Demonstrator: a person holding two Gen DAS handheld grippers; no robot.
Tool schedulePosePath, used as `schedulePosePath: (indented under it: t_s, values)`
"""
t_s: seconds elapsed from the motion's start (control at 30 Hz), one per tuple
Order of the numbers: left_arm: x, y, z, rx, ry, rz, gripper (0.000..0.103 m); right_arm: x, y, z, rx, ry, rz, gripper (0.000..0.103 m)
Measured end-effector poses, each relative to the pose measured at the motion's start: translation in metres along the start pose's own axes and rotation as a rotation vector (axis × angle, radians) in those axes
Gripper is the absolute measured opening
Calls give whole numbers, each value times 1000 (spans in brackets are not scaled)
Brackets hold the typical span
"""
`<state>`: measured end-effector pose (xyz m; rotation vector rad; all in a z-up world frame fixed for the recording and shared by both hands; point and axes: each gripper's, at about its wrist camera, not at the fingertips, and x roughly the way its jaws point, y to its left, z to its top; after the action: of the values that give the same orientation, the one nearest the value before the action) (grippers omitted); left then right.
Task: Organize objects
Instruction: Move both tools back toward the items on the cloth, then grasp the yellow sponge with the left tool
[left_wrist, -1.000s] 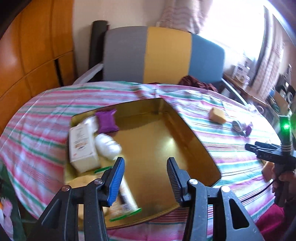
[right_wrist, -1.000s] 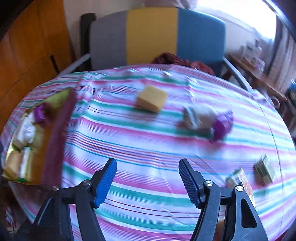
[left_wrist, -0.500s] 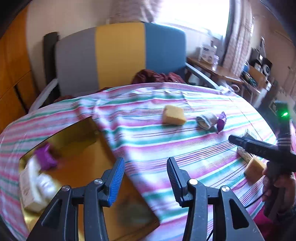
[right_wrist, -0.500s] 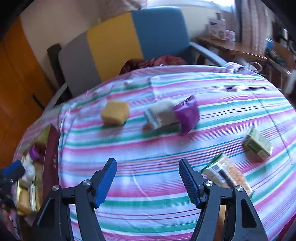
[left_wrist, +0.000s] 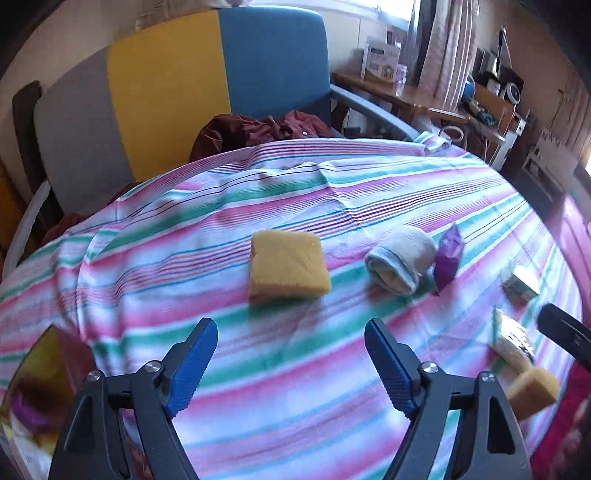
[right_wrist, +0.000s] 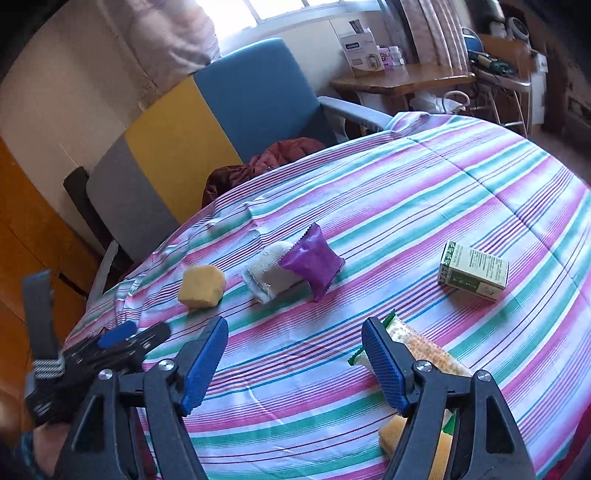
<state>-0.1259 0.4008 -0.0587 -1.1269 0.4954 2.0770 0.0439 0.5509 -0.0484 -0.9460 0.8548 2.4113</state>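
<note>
Your left gripper had swung away from the gold tray, which a second before filled its view with a few things already laid inside; now only a corner of the tray showed at its lower left, and the sponge lay straight ahead of its tips. Its jaws had just been opening and stood wide, with nothing between them. Your right gripper had rolled and shifted over the cloth; its jaws had opened a little further and were also empty, though the snack pack lay just behind its right finger. Beyond the sponge, to the right, sat the rolled sock touching the purple packet, and the green box lay well apart, far right of the right gripper. By my reading you were between trips: one drop done, the next pick starting. The sponge looked like the left hand's target. The next move called for going forward and down until the pads straddled it, then closing gently, since it would squash. The right hand could take the snack pack, but it needed to shift right first.
</note>
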Motion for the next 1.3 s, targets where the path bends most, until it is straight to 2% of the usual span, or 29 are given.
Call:
schedulePosePath:
  t_s: [0.2,0.33,0.4,0.43,0.57,0.87,1.1,1.3]
  values:
    - [38,-2,21,-6,32,1,87,5,-4,-1,26,27,10,76]
    - [60,-3,31,4,42,30,86,9,-6,0,35,43,17,76]
    - [71,0,32,-14,65,31,65,10,-6,-1,36,48,20,76]
    - [75,1,31,-21,78,32,62,10,-6,-1,33,49,20,76]
    - [59,4,18,-54,56,-32,59,10,-6,-1,26,41,18,76]
    - [-5,-5,-43,-74,22,-63,59,11,-3,-1,8,36,0,76]
    - [-62,-17,-89,-23,-31,-90,59,12,-4,-2,-6,27,-17,76]
    - [-102,-6,-117,-2,-76,-101,59,12,6,2,-79,30,-38,76]
